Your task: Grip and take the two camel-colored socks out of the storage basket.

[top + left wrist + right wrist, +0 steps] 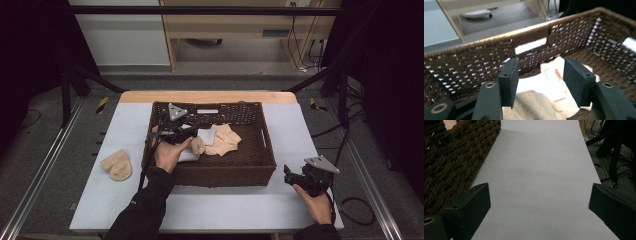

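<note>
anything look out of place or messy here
One beige cloth item lies alone on the table, left of the wicker basket, while the other beige and white cloths sit in a loose heap inside it. The left gripper is in the basket over that heap. Nothing looks spilled or damaged.

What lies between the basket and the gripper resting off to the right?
Nothing: in the high view only bare white table cover separates the basket from the right gripper.
</note>
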A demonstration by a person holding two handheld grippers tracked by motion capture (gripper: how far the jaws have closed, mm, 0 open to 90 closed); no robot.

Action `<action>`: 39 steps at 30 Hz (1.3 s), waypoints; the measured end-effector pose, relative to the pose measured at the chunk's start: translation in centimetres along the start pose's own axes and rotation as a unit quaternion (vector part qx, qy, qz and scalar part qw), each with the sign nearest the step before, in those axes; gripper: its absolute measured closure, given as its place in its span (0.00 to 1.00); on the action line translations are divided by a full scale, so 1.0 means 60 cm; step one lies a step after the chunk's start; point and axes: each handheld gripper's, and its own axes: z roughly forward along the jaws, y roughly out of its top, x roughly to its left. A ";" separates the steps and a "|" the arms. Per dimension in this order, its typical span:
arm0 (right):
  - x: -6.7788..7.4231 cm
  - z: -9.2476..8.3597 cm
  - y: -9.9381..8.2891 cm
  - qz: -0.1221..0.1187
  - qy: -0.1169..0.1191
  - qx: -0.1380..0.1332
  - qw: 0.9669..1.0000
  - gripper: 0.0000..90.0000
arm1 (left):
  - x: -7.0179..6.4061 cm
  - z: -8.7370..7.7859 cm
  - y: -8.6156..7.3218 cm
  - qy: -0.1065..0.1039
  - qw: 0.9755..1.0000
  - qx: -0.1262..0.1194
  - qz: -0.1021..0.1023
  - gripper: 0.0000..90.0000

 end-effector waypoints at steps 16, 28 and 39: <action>0.000 0.001 0.000 -0.001 -0.001 0.001 1.000 0.05 | 0.006 0.038 -0.029 0.003 0.997 0.079 0.012 0.51; 0.002 0.001 0.000 -0.002 0.001 0.004 1.000 0.05 | 0.002 0.050 -0.036 0.000 0.991 0.132 0.013 0.73; 0.002 0.001 0.000 -0.002 0.003 0.006 1.000 0.05 | 0.005 0.043 -0.033 -0.031 0.991 0.129 0.008 0.95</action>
